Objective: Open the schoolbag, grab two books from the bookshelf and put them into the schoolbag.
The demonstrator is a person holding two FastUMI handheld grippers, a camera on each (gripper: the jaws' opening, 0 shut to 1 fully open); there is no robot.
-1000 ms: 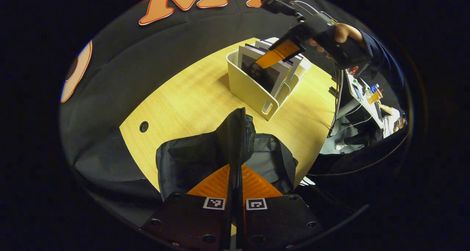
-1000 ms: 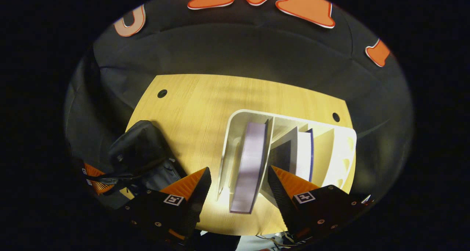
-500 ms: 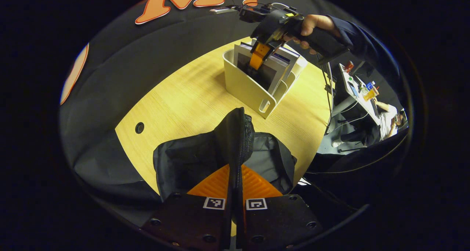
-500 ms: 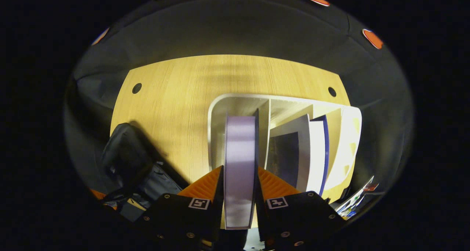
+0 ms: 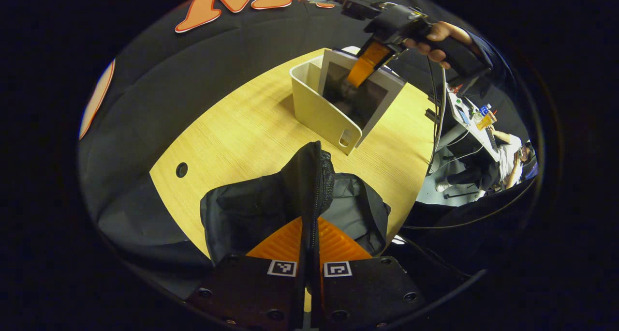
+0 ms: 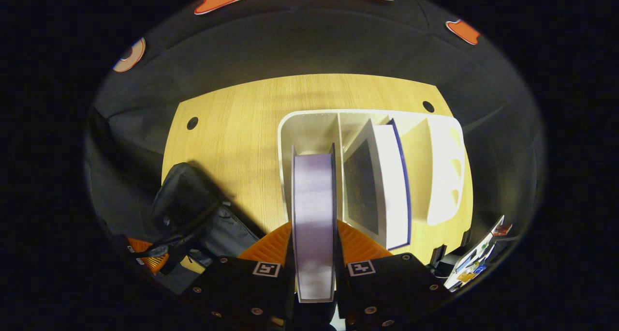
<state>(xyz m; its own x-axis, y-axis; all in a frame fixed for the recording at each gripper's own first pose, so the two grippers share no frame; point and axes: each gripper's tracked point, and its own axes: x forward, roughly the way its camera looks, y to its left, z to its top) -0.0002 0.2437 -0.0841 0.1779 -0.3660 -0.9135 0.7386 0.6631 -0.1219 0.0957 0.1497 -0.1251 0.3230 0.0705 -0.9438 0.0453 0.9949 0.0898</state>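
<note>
We hold the schoolbag [image 5: 295, 203] up by its zippered top edge with our left gripper [image 5: 309, 241], the jaws closed tight on that black fabric ridge, so the bag sits at the near edge of the tabletop [image 5: 242, 127] with its mouth facing the far side. Our right gripper [image 6: 314, 246] has its jaws pressed on both covers of a book [image 6: 313, 210], gripping it near its top edge; in the left gripper view the same book [image 5: 358, 96] stands half out of the bookshelf [image 5: 316, 111], tilted, its lower part apparently still inside the nearest slot. The book's long axis runs straight away from the right jaws, spine edge up toward the camera, and the bag lies below and to the left of it in the right gripper view, toward the near left corner of the tabletop. We judge that the coming move is a lift clear of the bookshelf wall, then a swing across to the bag, with the book turned so that its narrow edge meets the opening that the left jaws hold up. The right hand [image 5: 435, 36] is the one carrying. In the bookshelf [image 6: 435, 176], the next slot holds a second book [image 6: 382, 186] leaning against a divider; the outer slots look empty. We cannot tell how wide the bag's mouth gapes.
</note>
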